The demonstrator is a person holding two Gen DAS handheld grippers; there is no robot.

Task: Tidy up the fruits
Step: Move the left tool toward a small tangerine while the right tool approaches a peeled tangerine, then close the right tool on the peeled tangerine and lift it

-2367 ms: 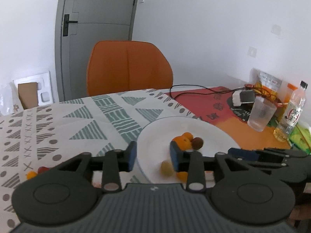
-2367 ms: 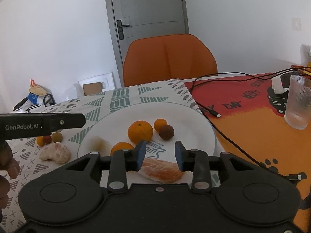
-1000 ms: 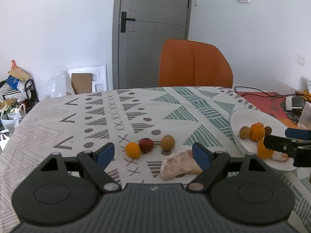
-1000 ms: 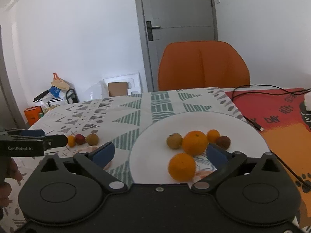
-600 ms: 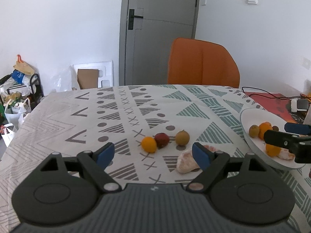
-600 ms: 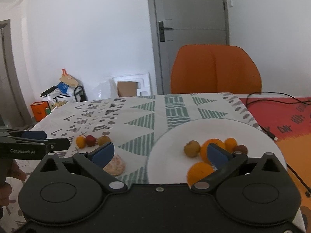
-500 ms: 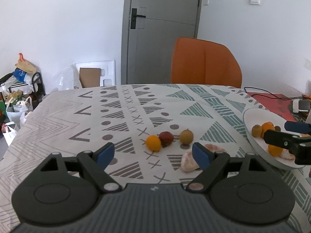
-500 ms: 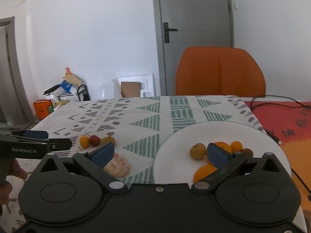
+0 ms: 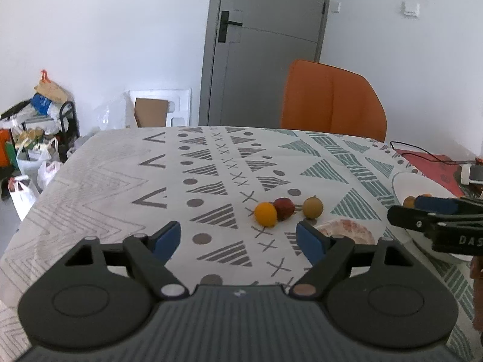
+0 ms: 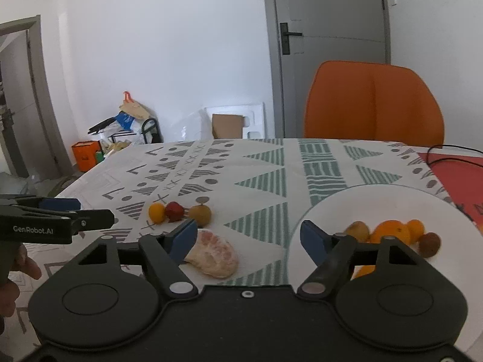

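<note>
Left claw (image 9: 238, 238) wide, empty; right claw (image 10: 249, 238) wide, empty; peeled segment (image 10: 212, 253) on tablecloth.

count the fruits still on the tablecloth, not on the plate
4: a small orange fruit, a red fruit and a tan fruit in a row, plus a peeled citrus piece nearer the camera, partly hidden by a gripper finger.
</note>
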